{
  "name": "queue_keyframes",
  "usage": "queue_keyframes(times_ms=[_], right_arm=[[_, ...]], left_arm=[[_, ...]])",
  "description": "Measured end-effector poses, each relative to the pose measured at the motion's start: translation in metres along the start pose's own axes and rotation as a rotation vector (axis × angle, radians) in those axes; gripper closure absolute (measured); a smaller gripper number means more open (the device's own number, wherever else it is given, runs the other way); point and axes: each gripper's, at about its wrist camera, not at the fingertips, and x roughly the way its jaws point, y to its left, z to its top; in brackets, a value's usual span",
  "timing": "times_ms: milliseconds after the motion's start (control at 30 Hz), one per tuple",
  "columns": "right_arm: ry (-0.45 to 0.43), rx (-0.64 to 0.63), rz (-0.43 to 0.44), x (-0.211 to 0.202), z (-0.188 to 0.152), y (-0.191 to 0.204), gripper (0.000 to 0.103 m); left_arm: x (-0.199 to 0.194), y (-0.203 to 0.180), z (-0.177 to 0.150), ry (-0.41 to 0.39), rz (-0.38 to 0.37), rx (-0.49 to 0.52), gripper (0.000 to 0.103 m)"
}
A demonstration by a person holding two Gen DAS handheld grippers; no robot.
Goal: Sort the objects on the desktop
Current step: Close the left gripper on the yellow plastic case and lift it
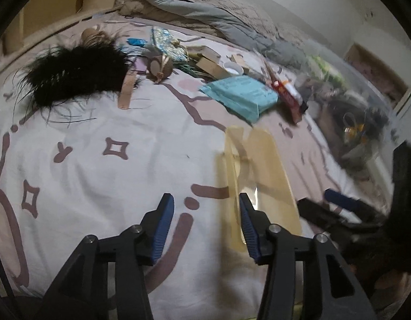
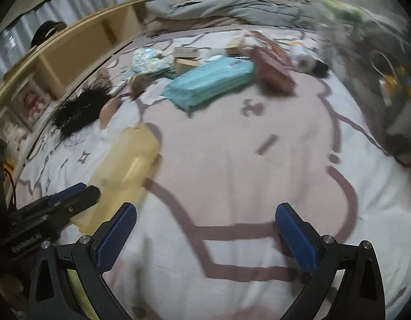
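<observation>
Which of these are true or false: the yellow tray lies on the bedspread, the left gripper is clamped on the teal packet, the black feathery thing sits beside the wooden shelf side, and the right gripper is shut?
1. The translucent yellow tray lies on the patterned bedspread. True.
2. The left gripper is clamped on the teal packet. False: nothing is between its pads, and the packet lies far ahead.
3. The black feathery item lies toward the wooden shelf. True.
4. The right gripper is shut. False: it stands wide open and empty.
</observation>
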Motion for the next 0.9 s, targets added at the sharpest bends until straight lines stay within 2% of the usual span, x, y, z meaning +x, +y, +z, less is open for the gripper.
queue_keyframes(times_ms=[167,300,400,633,800,900], right_arm=[[-0.008,-0.056,0.003,0.006,0.005,0.023,0.000],[-0.009,-0.078,0.011,0.010,0.007,0.035,0.000],[0.002,-0.103,-0.004,0.015,0.005,0.041,0.000],[0.011,-0.113,-0.007,0.021,0.003,0.044,0.000],[-0.012,-0.111,0.021,0.024,0.014,0.049,0.000],[-0.026,-0.125,0.037,0.028,0.025,0.060,0.000]], left_arm=[[-0.012,0.012,0.005,-0.038,-0.052,-0.049,0.053],[-0.017,0.019,0.011,-0.066,-0.121,-0.090,0.039],[-0.013,0.022,0.014,-0.061,-0.154,-0.101,0.036],[0.000,0.024,0.013,-0.025,-0.145,-0.107,0.036],[-0.011,0.024,0.014,-0.078,-0.139,-0.093,0.036],[-0.022,0.033,0.020,-0.127,-0.105,-0.116,0.036]])
